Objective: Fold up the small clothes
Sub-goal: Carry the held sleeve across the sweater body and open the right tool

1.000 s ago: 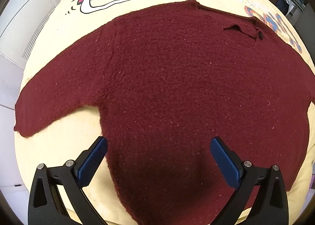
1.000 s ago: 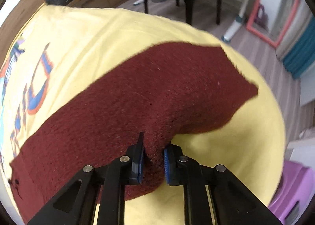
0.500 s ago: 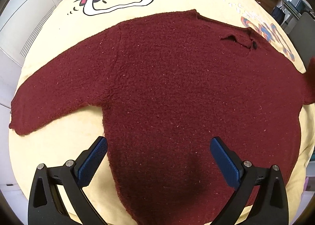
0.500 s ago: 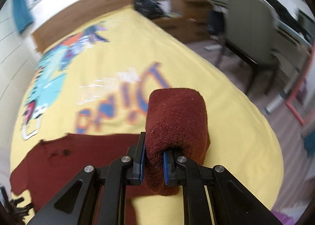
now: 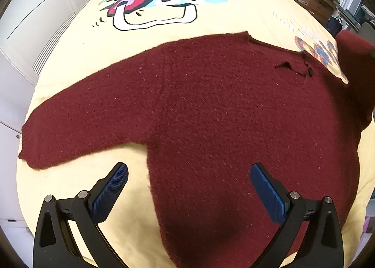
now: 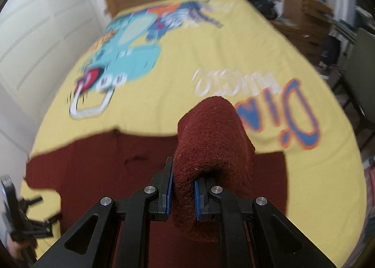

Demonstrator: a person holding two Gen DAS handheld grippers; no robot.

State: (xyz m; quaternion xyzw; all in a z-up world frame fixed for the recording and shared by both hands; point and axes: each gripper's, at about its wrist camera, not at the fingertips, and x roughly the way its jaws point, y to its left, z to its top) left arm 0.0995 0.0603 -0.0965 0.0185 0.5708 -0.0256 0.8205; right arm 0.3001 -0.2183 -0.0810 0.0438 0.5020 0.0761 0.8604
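Right tongs (image 6: 182, 194) are gripping the raised sleeve (image 6: 211, 148) above the sweater (image 5: 211, 115) body; left tongs (image 5: 188, 194), gaping wide, are hovering at its hem, empty.

We see a fuzzy, rough knit sweater (image 5: 211, 115) on a smooth, matt cloth bedspread (image 5: 164, 33). The left claw (image 5: 188, 188) has matt black plastic, shiny metal screws and bumpy blue pads (image 5: 110, 190).

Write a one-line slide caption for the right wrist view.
Right gripper clamps the raised sleeve of a maroon sweater above the yellow cartoon bedspread.
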